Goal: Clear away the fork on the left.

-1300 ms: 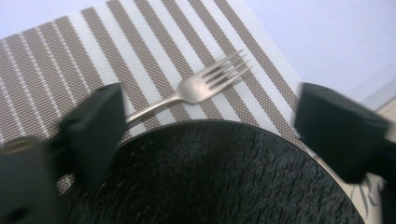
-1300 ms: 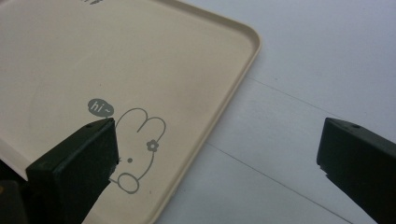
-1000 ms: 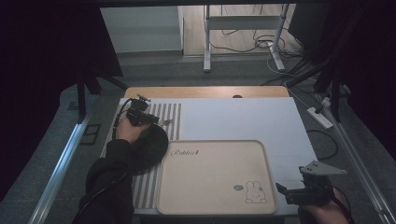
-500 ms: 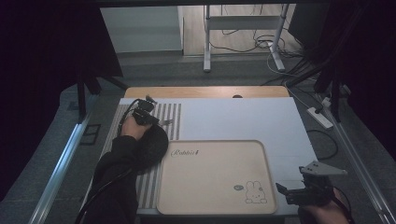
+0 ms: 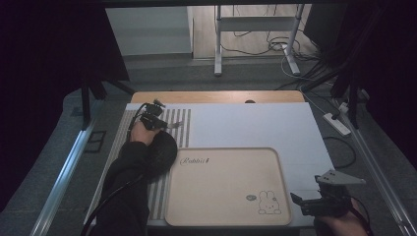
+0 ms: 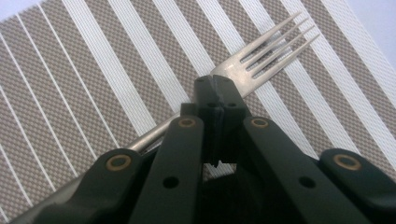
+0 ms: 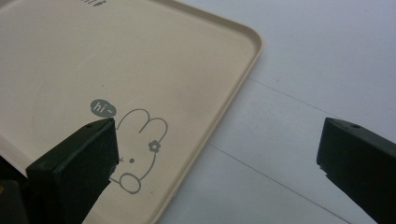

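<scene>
A silver metal fork (image 6: 261, 60) lies over the brown-and-white striped woven placemat (image 5: 172, 130), pinched at its neck by the left gripper (image 6: 215, 95). Right gripper (image 7: 217, 154) hangs wide apart at the beige rabbit-printed tray (image 5: 226, 184) corner.

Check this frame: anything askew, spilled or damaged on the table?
Nothing stands out. The beige tray sits square on the table, bare, with no spills or damage visible. The left gripper is shut on a fork over the striped placemat; the fork looks intact. The right gripper is open by the tray's corner.
</scene>
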Action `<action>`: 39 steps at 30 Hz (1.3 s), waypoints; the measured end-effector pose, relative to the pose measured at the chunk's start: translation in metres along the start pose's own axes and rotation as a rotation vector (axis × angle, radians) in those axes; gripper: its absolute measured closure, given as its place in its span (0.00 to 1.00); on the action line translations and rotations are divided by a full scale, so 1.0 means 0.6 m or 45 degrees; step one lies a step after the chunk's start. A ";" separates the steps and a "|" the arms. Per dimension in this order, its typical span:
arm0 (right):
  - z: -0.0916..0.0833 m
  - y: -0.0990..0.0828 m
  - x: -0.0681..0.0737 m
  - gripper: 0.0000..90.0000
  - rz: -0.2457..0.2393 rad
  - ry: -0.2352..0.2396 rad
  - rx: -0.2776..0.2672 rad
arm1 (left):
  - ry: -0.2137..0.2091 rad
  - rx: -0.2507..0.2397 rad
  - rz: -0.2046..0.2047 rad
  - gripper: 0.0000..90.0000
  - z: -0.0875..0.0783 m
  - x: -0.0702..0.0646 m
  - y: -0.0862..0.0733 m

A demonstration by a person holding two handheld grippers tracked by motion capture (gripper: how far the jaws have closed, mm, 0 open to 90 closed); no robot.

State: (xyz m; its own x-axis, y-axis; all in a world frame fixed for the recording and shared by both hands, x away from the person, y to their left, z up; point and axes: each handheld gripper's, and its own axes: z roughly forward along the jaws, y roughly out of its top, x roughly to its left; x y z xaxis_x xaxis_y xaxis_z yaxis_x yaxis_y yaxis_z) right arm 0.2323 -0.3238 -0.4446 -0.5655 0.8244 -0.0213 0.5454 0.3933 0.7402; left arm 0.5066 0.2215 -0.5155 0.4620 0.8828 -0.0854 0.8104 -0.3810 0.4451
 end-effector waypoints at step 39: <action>-0.001 -0.001 -0.002 0.00 0.008 0.009 -0.008 | 0.053 0.170 0.167 0.21 0.010 0.030 0.022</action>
State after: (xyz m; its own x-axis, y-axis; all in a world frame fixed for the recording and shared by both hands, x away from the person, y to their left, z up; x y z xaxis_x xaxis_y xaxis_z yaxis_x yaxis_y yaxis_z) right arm 0.2324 -0.3252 -0.4445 -0.5664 0.8240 -0.0115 0.5451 0.3851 0.7446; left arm 0.5274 0.2309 -0.5165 0.5539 0.8326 0.0039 0.7859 -0.5244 0.3276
